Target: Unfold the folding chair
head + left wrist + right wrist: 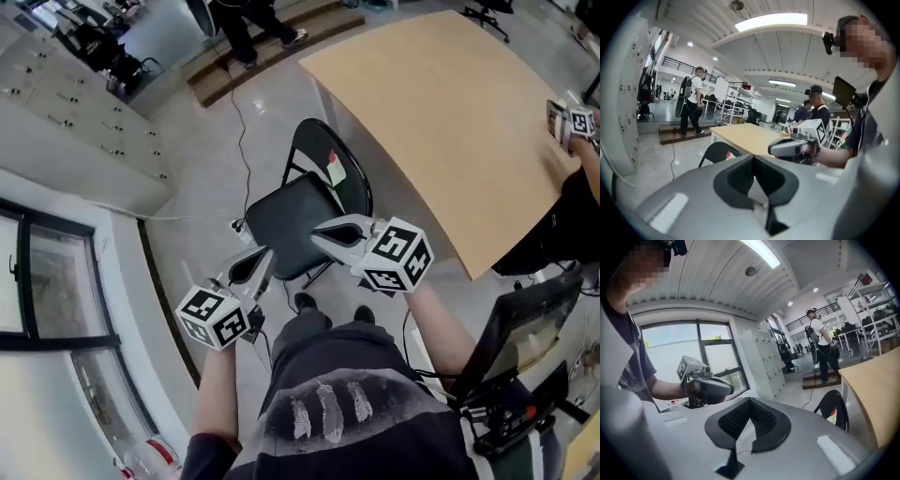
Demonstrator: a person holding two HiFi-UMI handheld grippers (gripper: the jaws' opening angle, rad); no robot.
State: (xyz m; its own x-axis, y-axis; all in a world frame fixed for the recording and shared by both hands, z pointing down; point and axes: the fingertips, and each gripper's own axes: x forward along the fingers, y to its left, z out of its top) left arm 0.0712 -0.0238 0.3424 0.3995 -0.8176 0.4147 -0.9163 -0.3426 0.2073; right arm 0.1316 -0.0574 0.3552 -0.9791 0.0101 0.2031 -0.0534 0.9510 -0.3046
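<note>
My left claw (pixel 258 262) and my right claw (pixel 323 236) are both pressed shut with nothing between the pads. I hold them in the air in front of me, apart from each other. Below and beyond them the black metal folding chair (pixel 277 230) stands on the glossy grey floor (pixel 216 178), seat down and backrest up, near the edge of the light wooden table (pixel 450 112). I judge the unfolding done. If the seat needs a final press, a shut claw would serve.

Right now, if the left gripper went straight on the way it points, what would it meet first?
Probably the folding chair, near its backrest; the right gripper sits beside that line, and depth is unclear.
</note>
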